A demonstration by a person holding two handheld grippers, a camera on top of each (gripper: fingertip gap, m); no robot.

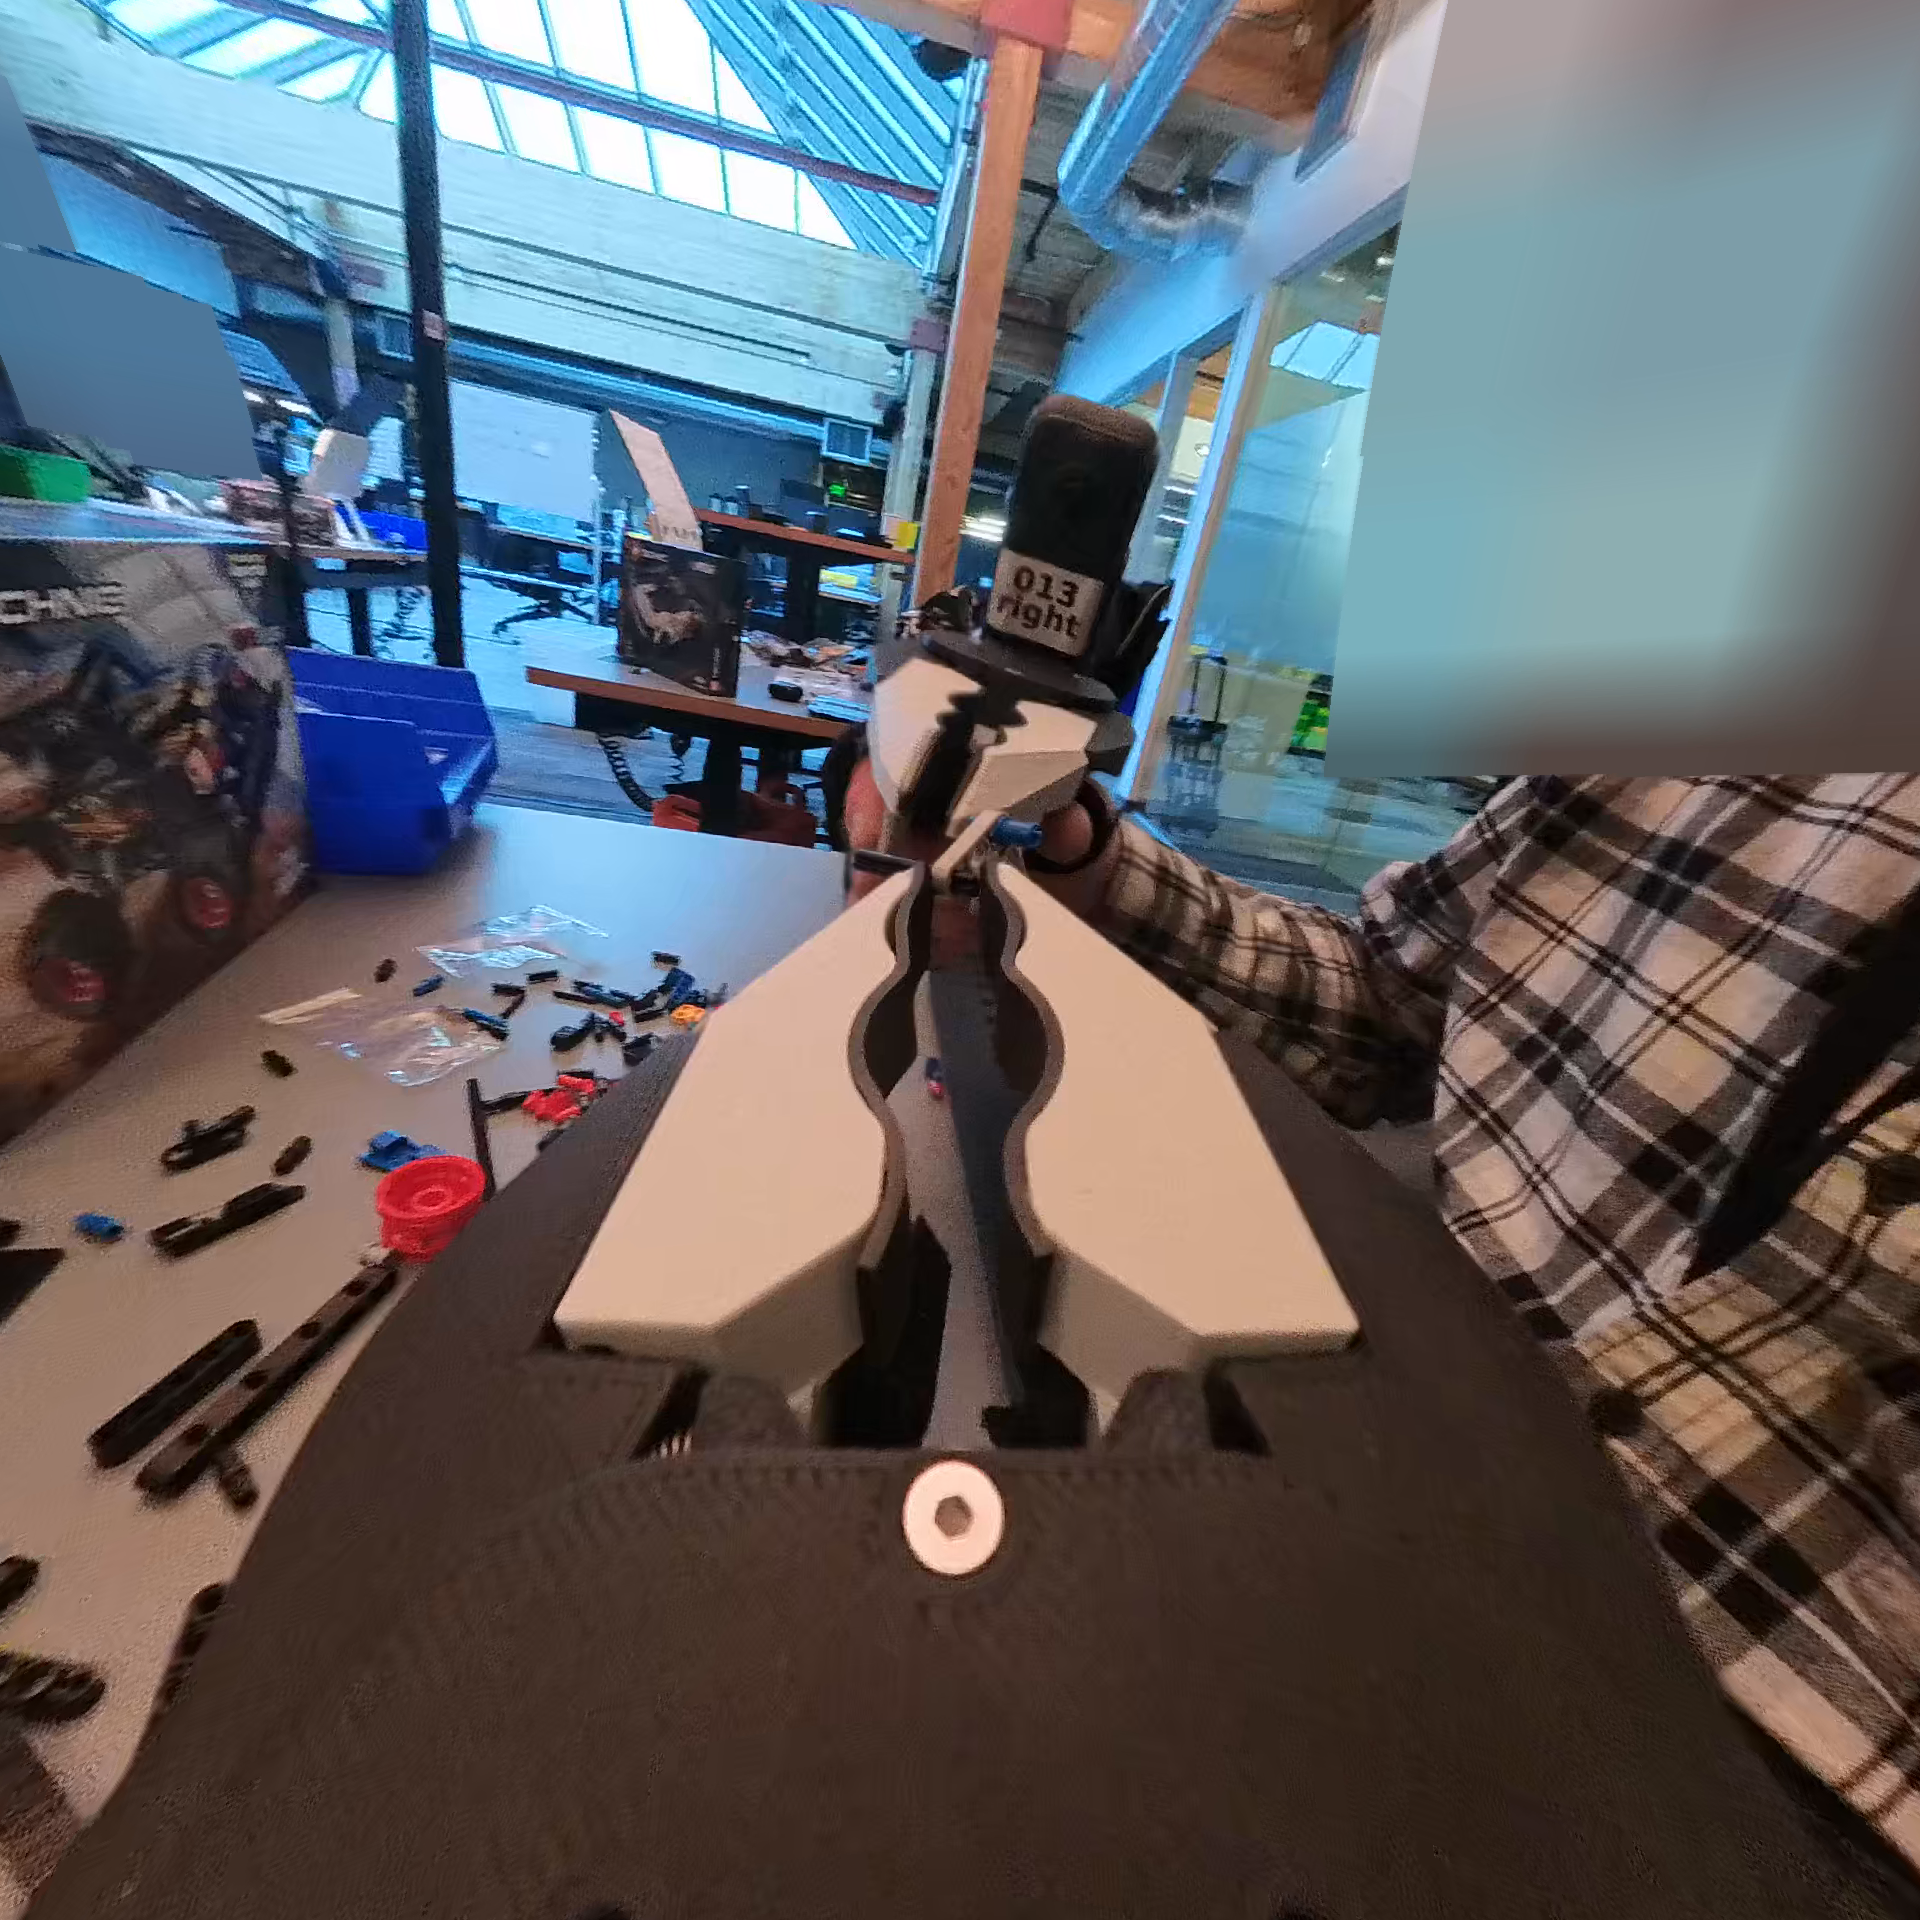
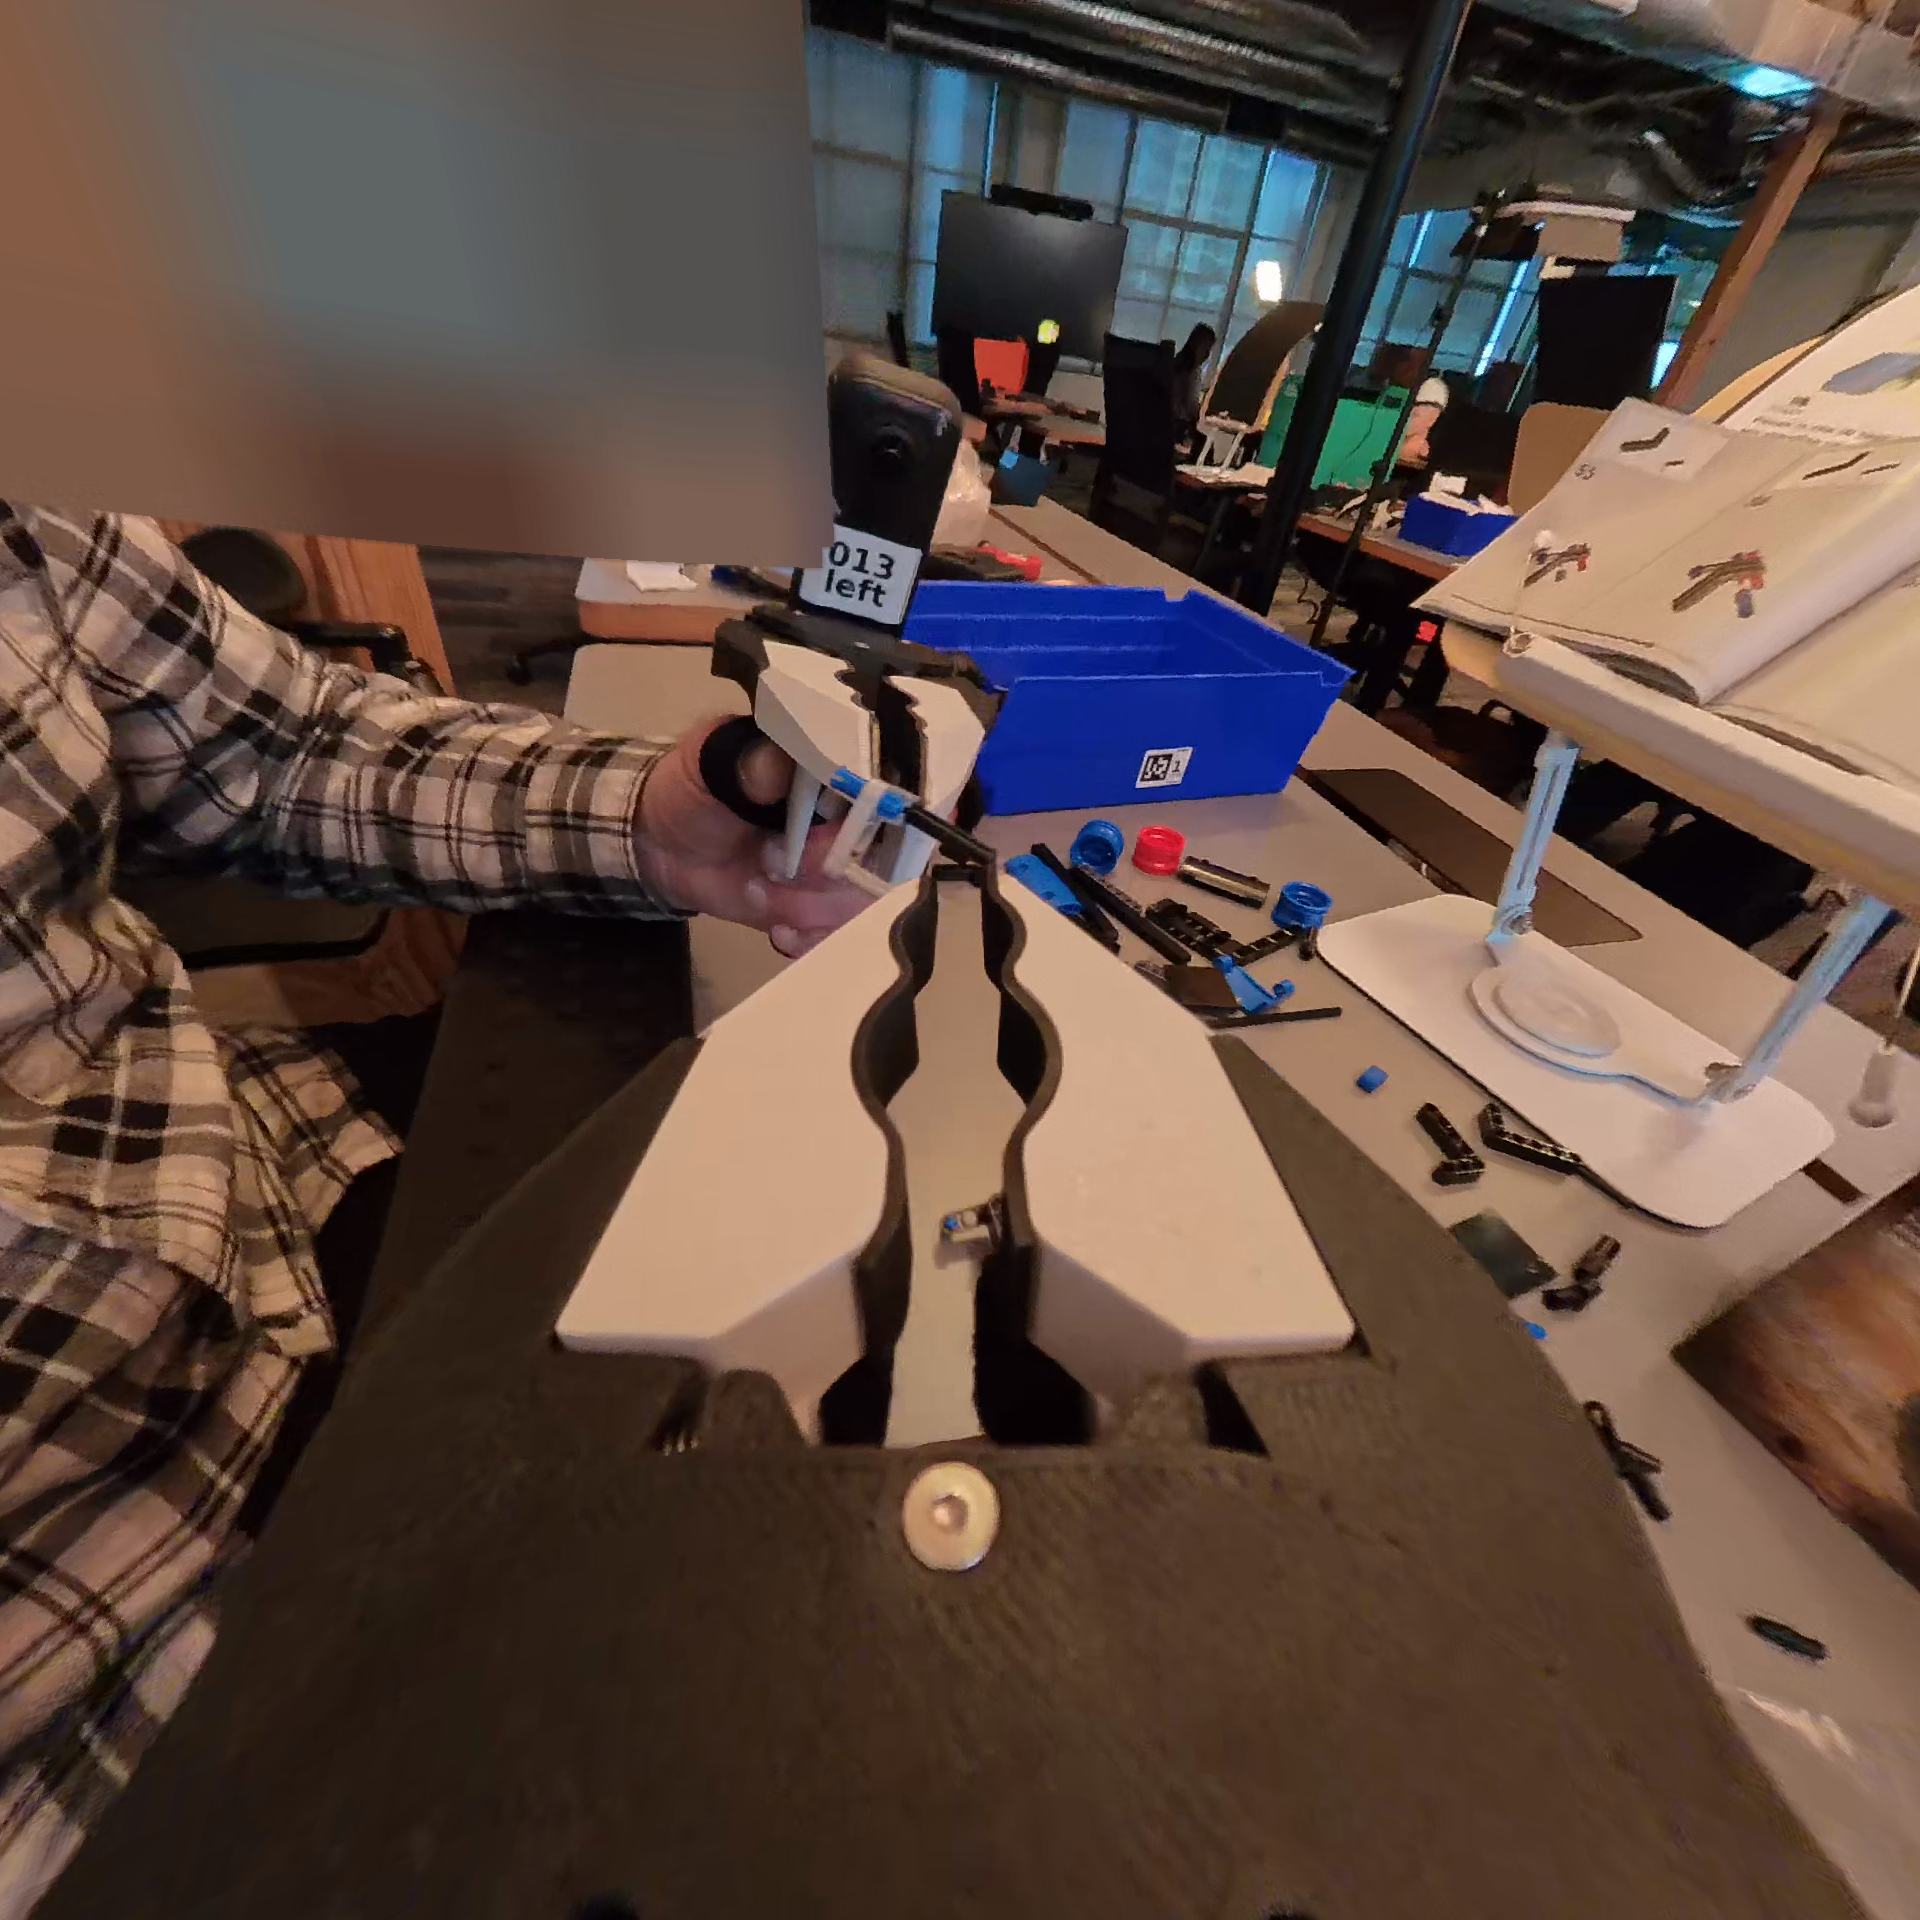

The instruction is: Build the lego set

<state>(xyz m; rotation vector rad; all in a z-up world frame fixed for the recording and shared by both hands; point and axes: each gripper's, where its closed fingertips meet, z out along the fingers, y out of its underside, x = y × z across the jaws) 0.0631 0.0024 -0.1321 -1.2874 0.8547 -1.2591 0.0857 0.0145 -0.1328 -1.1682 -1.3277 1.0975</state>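
My left gripper [image 1: 958, 883] is shut on a small white lego frame [image 1: 971, 844] with blue pins and holds it above the grey table [image 1: 644, 873]. The right wrist view shows the same frame [image 2: 854, 831] hanging from the left gripper [image 2: 902, 774]. My right gripper [image 2: 961, 876] faces it tip to tip and is shut on a thin black axle [image 2: 951, 834]. The axle's far end meets a blue pin [image 2: 891, 805] on the frame. The right gripper also shows in the left wrist view [image 1: 982, 753].
Loose black, blue and red pieces lie on the table, with a red wheel hub [image 1: 429, 1205] and blue hubs [image 2: 1096, 844]. A blue bin [image 2: 1122, 696], the set's box [image 1: 125, 790], an open instruction booklet [image 2: 1714, 551] on a white stand [image 2: 1558, 997], and a plaid sleeve [image 2: 364, 779] are near. My left and right fingertips are right by each other. Left tips and right tips are each some 20 cm from the red wheel hub [image 1: 429, 1205].
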